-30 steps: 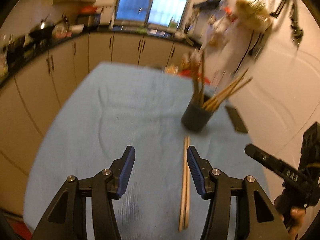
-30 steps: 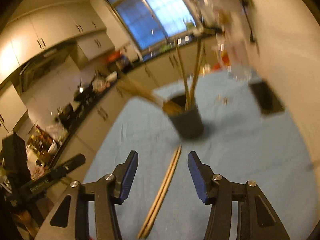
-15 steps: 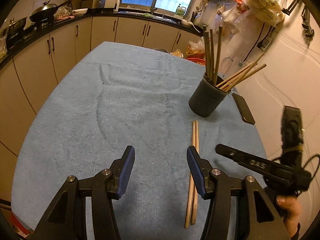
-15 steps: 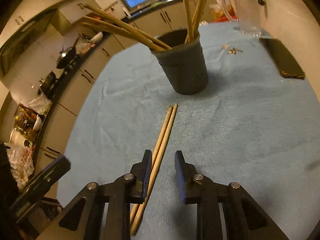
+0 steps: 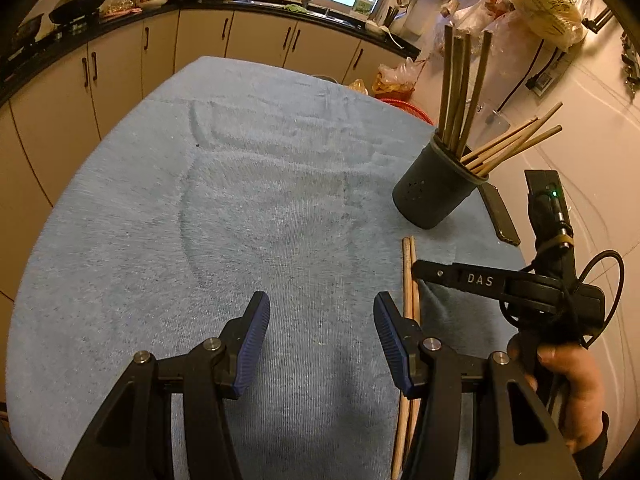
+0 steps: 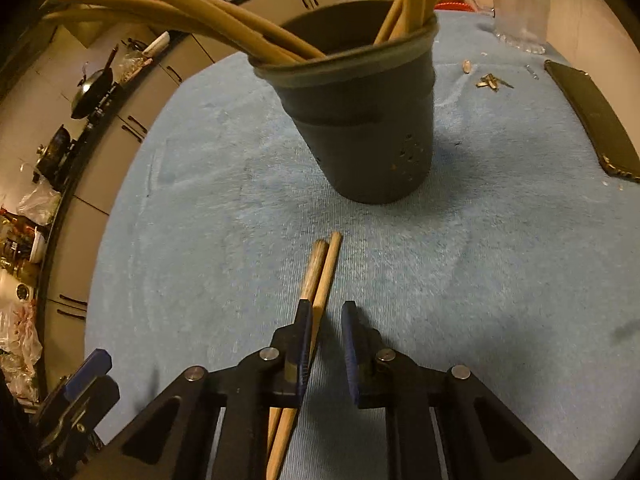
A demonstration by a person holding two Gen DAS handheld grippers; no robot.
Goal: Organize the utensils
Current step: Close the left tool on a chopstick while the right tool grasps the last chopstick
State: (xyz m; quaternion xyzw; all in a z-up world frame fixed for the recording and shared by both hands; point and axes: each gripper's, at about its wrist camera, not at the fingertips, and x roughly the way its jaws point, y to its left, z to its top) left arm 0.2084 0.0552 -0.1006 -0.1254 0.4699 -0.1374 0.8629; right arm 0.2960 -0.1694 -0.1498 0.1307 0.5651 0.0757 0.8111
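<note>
Two wooden chopsticks [image 6: 320, 276] lie side by side on the blue cloth, pointing at a dark holder cup [image 6: 368, 132] that holds several more chopsticks. My right gripper [image 6: 326, 320] is low over the pair, its jaws narrowed to a small gap; the left finger sits on top of the chopsticks, which are not clamped. In the left wrist view the same pair [image 5: 409, 276] lies beside the right finger of my left gripper [image 5: 320, 320], which is wide open and empty. The cup [image 5: 434, 192] stands at the right.
A black phone [image 6: 592, 120] lies on the blue cloth [image 5: 240, 200] right of the cup, with small scraps [image 6: 490, 80] and a glass jug [image 6: 516, 4] behind. The right gripper's body [image 5: 508, 284] crosses the chopsticks in the left view. Kitchen cabinets [image 5: 120, 60] surround the table.
My right gripper has moved forward and down onto the two chopsticks and its jaws have closed most of the way. My left gripper has stayed open while its view steadied.
</note>
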